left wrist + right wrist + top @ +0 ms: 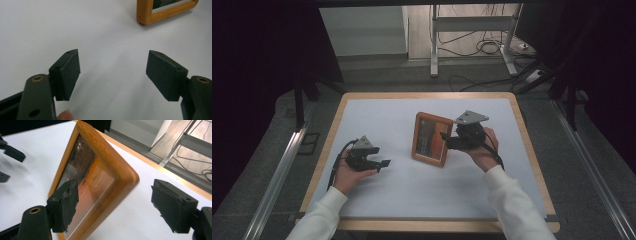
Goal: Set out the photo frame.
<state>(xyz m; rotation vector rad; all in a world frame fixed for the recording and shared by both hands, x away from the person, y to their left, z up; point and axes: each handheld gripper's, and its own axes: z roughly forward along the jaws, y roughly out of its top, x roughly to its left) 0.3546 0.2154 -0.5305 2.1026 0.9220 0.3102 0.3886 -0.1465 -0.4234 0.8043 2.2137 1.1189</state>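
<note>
Wooden picture frame (430, 139) stands tilted mid-tabletop (377, 115). Right tool (113, 205) spread wide, jaws either side of the frame's right edge, not pinching. Left tool (112, 75) spread, empty, well apart. Prob. light, stiff, glass front fragile & slick; grip the wood rim.

The left gripper (113, 75) held its black jaws wide apart above the white tabletop (75, 27); a wooden picture frame's corner (160, 12) lay ahead, well apart from them.

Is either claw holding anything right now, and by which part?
Nothing is held. The right claw is open around the frame's edge; the left claw is open over the table.
</note>
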